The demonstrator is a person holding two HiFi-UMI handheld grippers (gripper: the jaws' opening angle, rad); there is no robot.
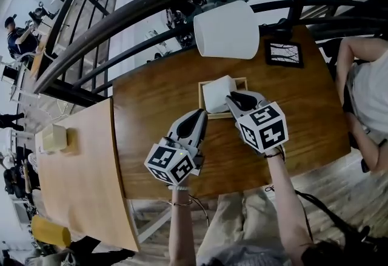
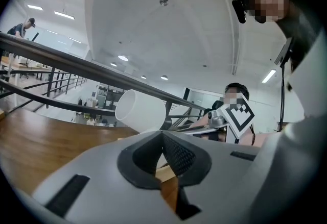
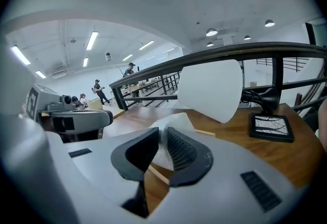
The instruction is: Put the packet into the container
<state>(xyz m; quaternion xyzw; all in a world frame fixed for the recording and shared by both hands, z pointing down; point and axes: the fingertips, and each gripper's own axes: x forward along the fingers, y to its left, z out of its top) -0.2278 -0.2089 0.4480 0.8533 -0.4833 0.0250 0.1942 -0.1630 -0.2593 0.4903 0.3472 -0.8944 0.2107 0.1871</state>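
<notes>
Packet [image 1: 217, 93] stands upright in container [image 1: 200, 99], pinched by right fingers [image 1: 242, 100]; left fingers [image 1: 194, 123] closed, empty.

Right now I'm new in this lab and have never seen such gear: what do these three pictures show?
There is no robot: a person holds a two-jaw gripper in each hand. One picture comes from a camera on the person's head, looking down; the other two from cameras riding on the grippers. On the wooden table stand a white lampshade, a framed picture and a shallow wooden container. The right gripper pinches the white packet lying in the container. The left gripper is shut on nothing, near the container's corner.
</notes>
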